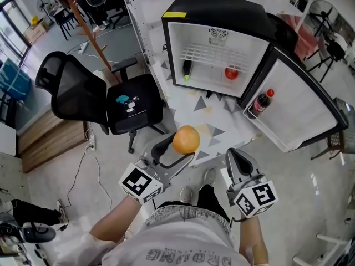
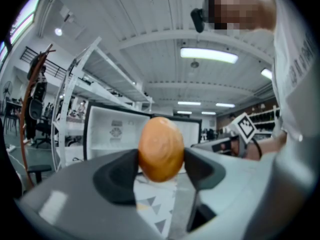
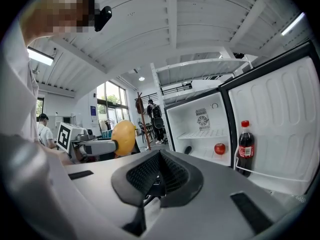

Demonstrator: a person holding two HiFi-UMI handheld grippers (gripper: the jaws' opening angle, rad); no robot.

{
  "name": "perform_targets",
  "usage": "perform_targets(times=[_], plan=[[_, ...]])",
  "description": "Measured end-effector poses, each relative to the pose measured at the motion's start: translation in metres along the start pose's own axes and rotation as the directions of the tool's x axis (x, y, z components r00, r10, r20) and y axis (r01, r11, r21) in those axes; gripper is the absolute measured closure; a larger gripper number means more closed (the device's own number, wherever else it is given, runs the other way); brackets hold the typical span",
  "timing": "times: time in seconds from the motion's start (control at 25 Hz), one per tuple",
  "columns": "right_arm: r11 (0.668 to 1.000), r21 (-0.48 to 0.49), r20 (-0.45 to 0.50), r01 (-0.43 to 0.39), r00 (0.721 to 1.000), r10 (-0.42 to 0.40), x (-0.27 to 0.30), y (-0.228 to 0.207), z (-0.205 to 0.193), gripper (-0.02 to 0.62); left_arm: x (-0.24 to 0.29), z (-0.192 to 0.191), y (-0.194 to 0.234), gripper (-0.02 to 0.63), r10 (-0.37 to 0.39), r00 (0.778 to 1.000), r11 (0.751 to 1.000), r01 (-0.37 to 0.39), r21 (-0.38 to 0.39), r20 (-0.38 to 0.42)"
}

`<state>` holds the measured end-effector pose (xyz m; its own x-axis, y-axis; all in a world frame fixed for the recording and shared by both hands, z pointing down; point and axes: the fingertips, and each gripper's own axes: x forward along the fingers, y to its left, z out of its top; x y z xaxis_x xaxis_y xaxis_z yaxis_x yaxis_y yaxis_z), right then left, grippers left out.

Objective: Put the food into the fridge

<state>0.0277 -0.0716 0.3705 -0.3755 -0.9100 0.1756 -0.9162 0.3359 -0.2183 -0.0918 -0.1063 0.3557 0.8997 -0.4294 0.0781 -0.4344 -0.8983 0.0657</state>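
My left gripper [image 1: 185, 143] is shut on an orange [image 1: 186, 139], held in front of the open mini fridge [image 1: 215, 53]. In the left gripper view the orange [image 2: 160, 148] sits squeezed between both dark pads. My right gripper [image 1: 237, 160] is shut with nothing in it, to the right of the orange; its pads [image 3: 159, 173] meet. Inside the fridge lie a red apple [image 1: 231, 72] and a dark object with a green tip [image 1: 187, 70]. A cola bottle [image 1: 262, 102] stands in the open door's shelf [image 1: 302, 107]. From the right gripper view I see the orange [image 3: 124, 137], apple [image 3: 219, 148] and bottle [image 3: 245, 145].
A black office chair [image 1: 100, 99] with small items on its seat stands left of the fridge. A wooden coat stand [image 1: 89, 29] is behind it. The fridge rests on a mat with triangle patterns [image 1: 219, 127]. Cables run over the floor at the left.
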Motion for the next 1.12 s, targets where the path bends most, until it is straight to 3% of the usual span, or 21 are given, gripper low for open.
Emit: perform_targets(times=[1.12], plan=[[0.998, 0.029, 0.002, -0.051, 0.999, 0.051, 0.081, -0.136, 0.043, 0.592, 0.168, 0.017, 0.068, 0.314, 0.007, 0.998, 0.998, -0.003, 0.069, -0.065]])
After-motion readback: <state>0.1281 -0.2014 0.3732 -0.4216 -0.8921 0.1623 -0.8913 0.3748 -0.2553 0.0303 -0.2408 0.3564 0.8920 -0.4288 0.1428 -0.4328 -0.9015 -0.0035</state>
